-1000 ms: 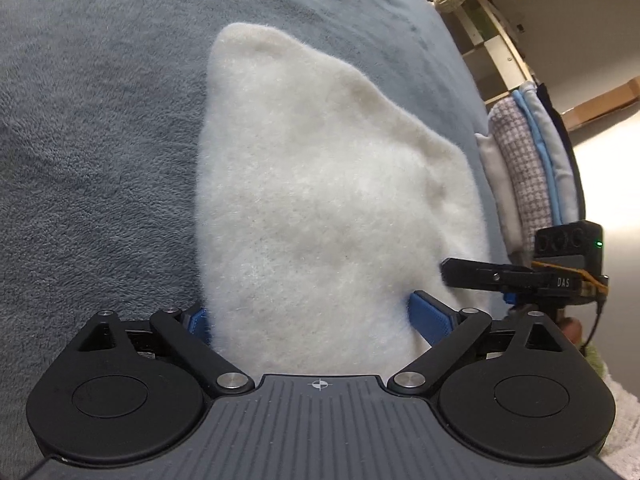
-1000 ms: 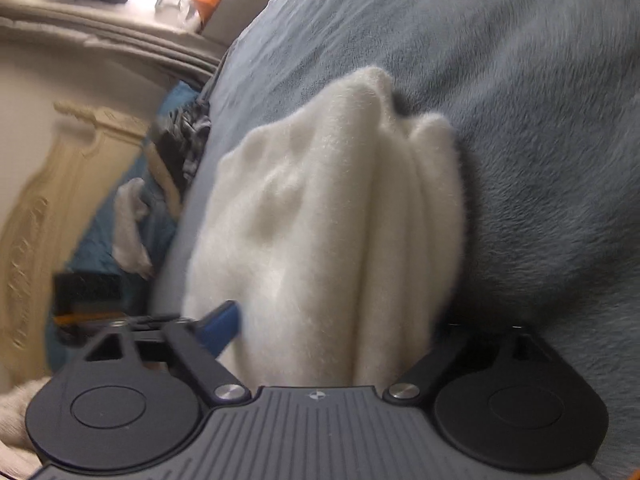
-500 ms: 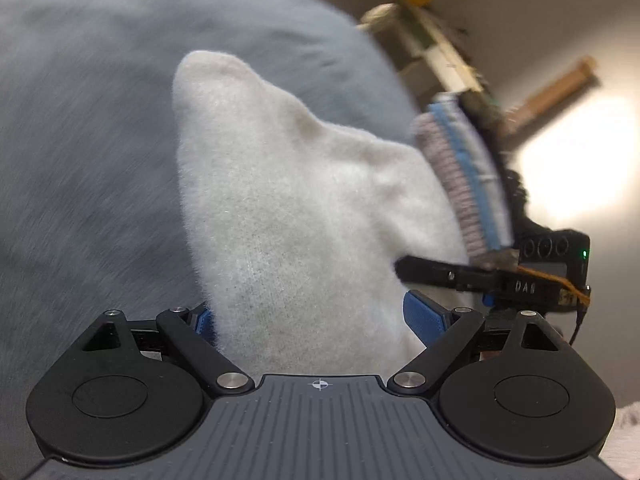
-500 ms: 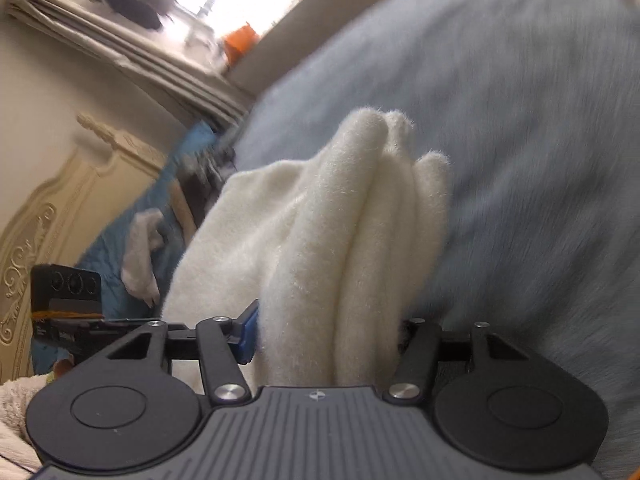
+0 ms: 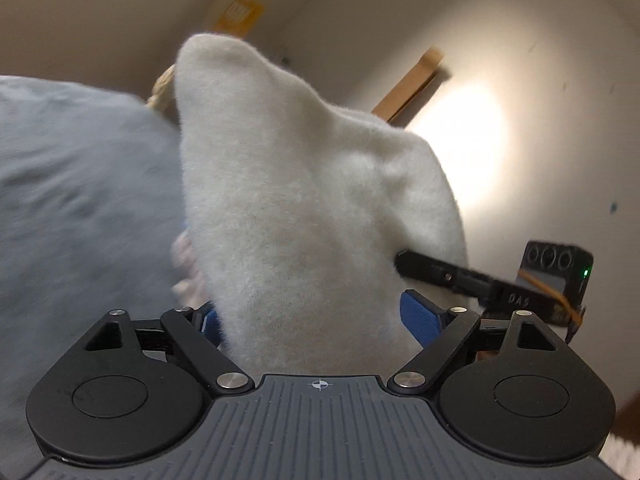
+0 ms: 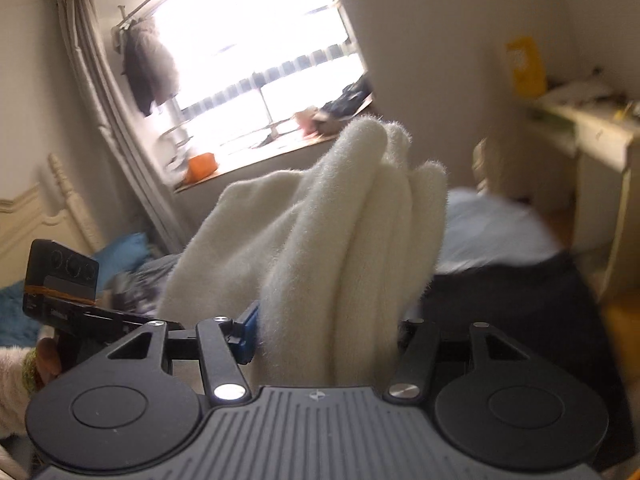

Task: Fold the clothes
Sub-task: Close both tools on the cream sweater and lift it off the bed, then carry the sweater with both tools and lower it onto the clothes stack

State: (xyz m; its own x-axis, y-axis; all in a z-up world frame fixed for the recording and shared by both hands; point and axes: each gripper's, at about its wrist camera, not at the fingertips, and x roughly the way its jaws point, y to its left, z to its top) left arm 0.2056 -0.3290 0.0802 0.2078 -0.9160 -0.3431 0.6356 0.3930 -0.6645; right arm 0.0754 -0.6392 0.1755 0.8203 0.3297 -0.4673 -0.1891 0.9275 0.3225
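Note:
A fluffy white garment [image 5: 304, 216] fills the middle of the left wrist view, held up in the air. My left gripper [image 5: 310, 320] is shut on its lower edge, blue pads on both sides of the cloth. In the right wrist view the same white garment [image 6: 344, 240] bunches in thick folds between the fingers, and my right gripper [image 6: 326, 340] is shut on it. The right gripper's body [image 5: 492, 280] shows at the right of the left wrist view, the left gripper's body [image 6: 64, 284] at the left of the right wrist view.
A grey-blue blanket [image 5: 80, 200] covers the bed at left. The right wrist view shows a bright window [image 6: 256, 52] with a curtain, a blue pillow [image 6: 124, 248], the bed [image 6: 500, 236], a desk [image 6: 592, 128] at right and a hand [image 6: 44, 364] on the left gripper.
Both grippers have lifted the white garment off the grey blanket and tilted upward, so walls and the window now show behind it. Both stay shut on the cloth.

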